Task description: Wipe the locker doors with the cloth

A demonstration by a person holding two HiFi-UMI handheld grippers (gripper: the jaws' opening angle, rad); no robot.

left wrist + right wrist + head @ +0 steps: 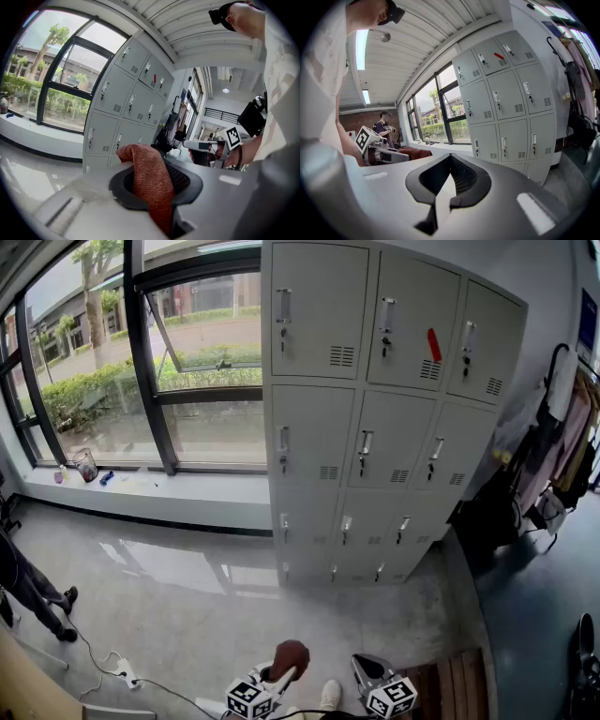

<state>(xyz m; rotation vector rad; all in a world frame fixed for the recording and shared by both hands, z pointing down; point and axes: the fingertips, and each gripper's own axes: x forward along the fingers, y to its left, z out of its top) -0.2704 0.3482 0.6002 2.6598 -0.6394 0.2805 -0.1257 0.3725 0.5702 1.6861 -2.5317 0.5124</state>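
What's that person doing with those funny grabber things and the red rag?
A person stands across the floor from the grey lockers, holding a gripper in each hand. The left gripper is shut on a reddish-brown cloth. The right gripper has its jaws together with nothing in them. The cloth is well away from every locker door, so no wiping is under way at this moment.

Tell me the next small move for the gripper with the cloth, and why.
Probably step forward and raise the left gripper toward the lockers. It is shut on the reddish cloth but sits low, with a stretch of floor between it and the lockers. No door is within wiping contact yet, so closing that gap looks like the first thing to do.
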